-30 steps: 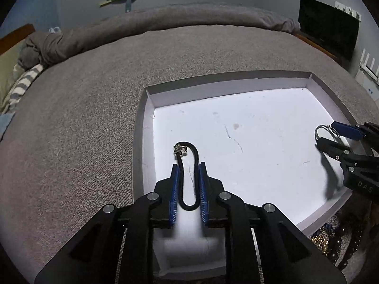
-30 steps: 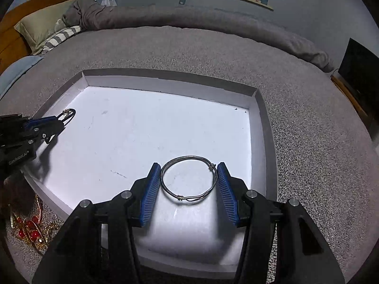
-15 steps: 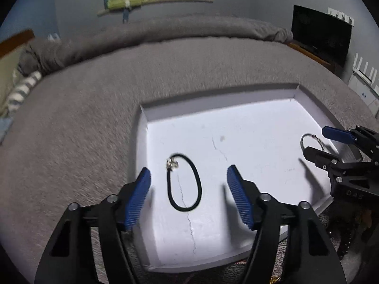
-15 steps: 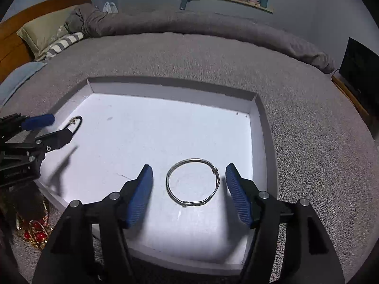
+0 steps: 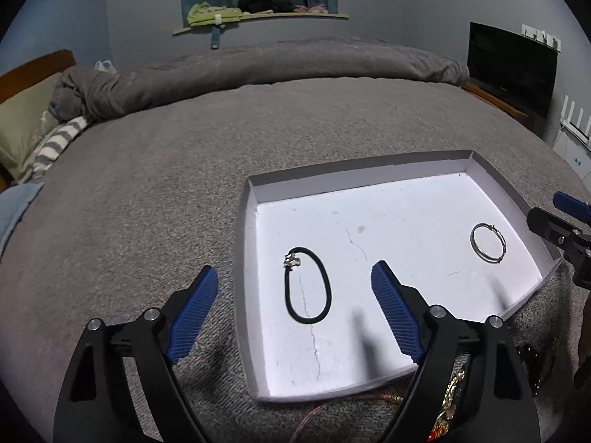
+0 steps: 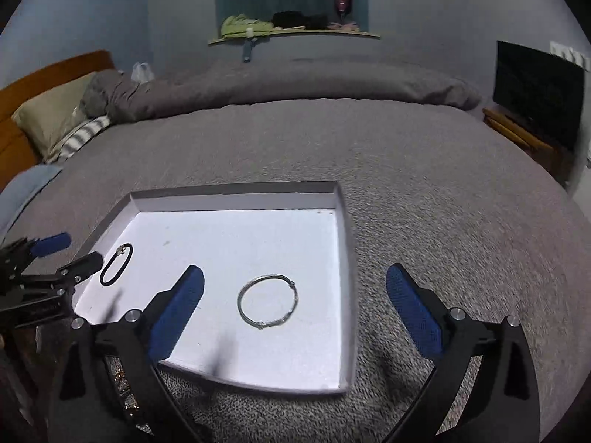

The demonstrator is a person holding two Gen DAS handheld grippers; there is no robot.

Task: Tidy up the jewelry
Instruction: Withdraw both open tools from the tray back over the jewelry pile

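Observation:
A shallow white tray lies on a grey bed. A black cord bracelet with a metal clasp lies flat at the tray's left side. A silver wire bangle lies flat at its right side. My left gripper is open and empty, raised above the cord bracelet at the tray's left edge. My right gripper is open and empty, raised above the bangle at the tray's right edge. Each gripper shows at the edge of the other's view.
A pile of gold and red jewelry lies on the bed just in front of the tray's near edge. The grey bedspread spreads all round. Pillows lie far left, a dark screen far right.
Both grippers opened, let go of the cord bracelet and the bangle onto the tray floor, and drew back and up from the tray.

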